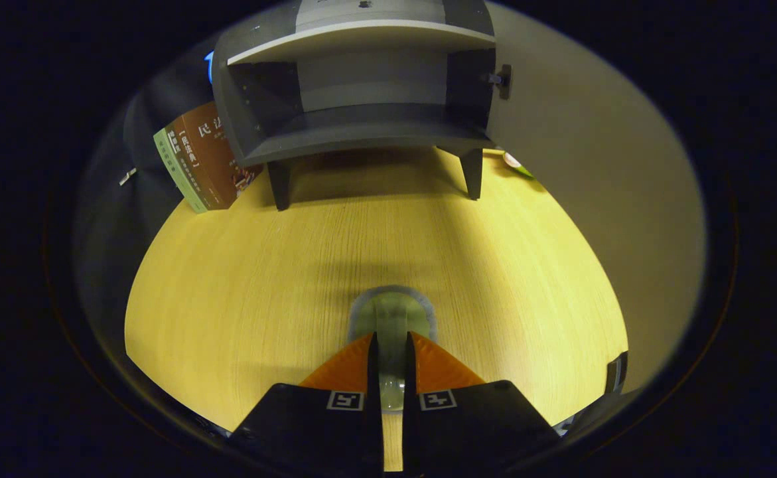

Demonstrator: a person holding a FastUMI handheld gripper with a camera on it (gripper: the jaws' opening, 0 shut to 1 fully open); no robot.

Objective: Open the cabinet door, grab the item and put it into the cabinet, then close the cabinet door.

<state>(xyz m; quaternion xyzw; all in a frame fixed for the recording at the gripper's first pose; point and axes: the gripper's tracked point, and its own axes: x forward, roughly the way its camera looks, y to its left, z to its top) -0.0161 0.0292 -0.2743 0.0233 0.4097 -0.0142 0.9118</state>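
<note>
Jaws stood nearly shut, gripper [392, 348] pinching the upright handle of a small greenish lidded item [392, 312] on the table [242, 292], at six o'clock from the open cabinet [361, 93]; it looked light, rigid, possibly slippery.

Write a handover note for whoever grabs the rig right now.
Gripper: fingers shut on the item, a small greenish round-topped thing standing on the table.
Cabinet: beyond the fingers, across the table, door swung open to the right; both shelves look bare.
Book leans left of the cabinet.
Done: door open, item gripped.
Left: lift the item, carry it into the cabinet, release, close the door.
</note>
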